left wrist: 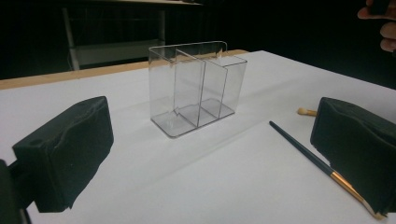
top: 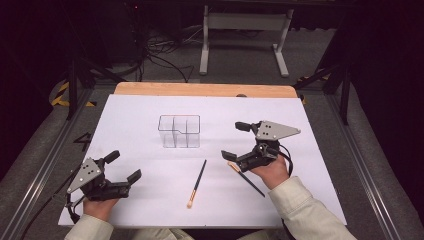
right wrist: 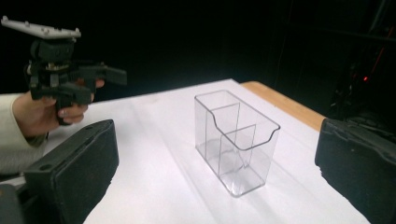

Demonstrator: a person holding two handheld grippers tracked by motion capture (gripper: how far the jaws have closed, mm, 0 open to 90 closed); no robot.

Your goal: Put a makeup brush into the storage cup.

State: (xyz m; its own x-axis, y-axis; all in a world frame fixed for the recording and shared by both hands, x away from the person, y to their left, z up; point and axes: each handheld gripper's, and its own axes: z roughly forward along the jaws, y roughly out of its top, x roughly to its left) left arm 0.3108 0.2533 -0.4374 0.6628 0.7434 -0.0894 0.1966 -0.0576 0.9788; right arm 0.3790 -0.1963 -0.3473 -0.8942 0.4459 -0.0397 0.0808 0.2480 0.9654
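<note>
A clear plastic organizer (top: 179, 131) with several compartments stands upright on the white sheet (top: 140, 115). It also appears in the left gripper view (left wrist: 196, 91) and the right gripper view (right wrist: 236, 140). One dark-handled brush (top: 198, 180) lies in front of it, also seen as the brush (left wrist: 306, 154). A second brush (top: 250, 179) lies partly under the right hand; its tan tip (left wrist: 306, 112) shows. My left gripper (top: 123, 166) is open and empty at the front left, and my right gripper (top: 235, 140) is open and empty to the right of the organizer.
The sheet covers a wooden table whose edge (top: 205, 90) shows at the back. Beyond it are floor cables (top: 160, 55) and a white stand frame (top: 245, 30). Metal rails (top: 45, 165) run along both sides.
</note>
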